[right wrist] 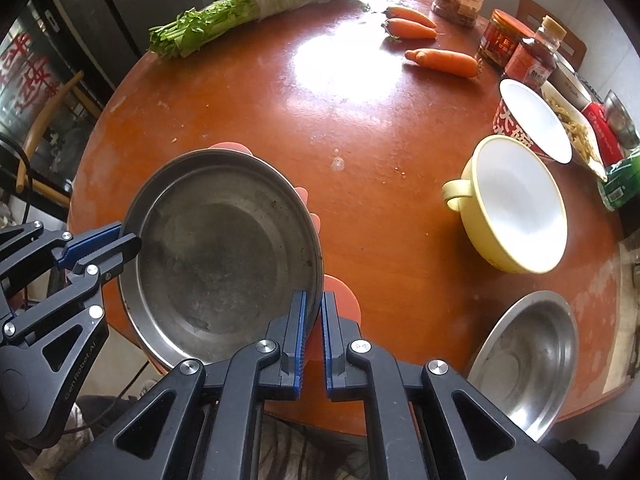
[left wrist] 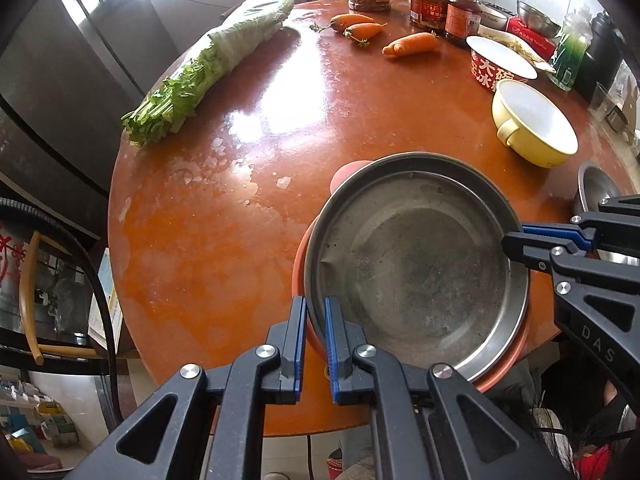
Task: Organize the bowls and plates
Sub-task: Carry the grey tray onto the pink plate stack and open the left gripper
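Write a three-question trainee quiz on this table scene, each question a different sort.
1. True or false: both tongs, left tongs and right tongs, grip the steel plate by its rim.
2. What lies directly under the steel plate? A) pink plate B) cabbage C) yellow bowl
3. How many carrots lie on the table?

Key: 1 true; 2 A; 3 three.

Most of the orange plate [left wrist: 505, 364] sits hidden under the steel plate [left wrist: 416, 256], only lobes peeking out, while the steel bowl [left wrist: 596, 188] at the table's [left wrist: 224, 240] right edge is covered by the right gripper [left wrist: 516, 246].
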`<state>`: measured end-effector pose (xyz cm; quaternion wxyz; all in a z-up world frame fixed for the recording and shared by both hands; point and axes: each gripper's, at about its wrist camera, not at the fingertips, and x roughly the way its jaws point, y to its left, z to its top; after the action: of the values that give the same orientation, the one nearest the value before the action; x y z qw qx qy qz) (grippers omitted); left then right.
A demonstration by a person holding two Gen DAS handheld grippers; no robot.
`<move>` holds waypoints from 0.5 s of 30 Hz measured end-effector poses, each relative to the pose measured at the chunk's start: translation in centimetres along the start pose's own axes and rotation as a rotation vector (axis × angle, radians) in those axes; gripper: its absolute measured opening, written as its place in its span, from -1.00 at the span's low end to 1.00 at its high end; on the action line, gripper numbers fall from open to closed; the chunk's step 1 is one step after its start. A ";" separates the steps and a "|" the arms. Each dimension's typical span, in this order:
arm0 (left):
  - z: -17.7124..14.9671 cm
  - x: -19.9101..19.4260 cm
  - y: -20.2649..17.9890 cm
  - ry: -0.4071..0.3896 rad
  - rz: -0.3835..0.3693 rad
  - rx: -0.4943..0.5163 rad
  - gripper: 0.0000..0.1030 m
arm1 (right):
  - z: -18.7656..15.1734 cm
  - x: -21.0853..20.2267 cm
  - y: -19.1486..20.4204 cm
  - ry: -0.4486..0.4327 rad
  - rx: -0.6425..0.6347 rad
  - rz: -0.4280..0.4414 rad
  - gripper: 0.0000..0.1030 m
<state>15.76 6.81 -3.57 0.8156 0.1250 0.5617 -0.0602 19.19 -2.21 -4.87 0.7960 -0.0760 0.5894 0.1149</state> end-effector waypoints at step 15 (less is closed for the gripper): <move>-0.6 -0.2 1.6 -0.064 -0.014 -0.073 -0.21 | -0.4 -0.6 -0.8 -0.053 0.060 0.026 -0.42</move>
<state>15.55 8.53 -3.40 0.8368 0.0894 0.5379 -0.0491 18.90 -3.14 -4.41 0.8118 -0.0413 0.5720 0.1096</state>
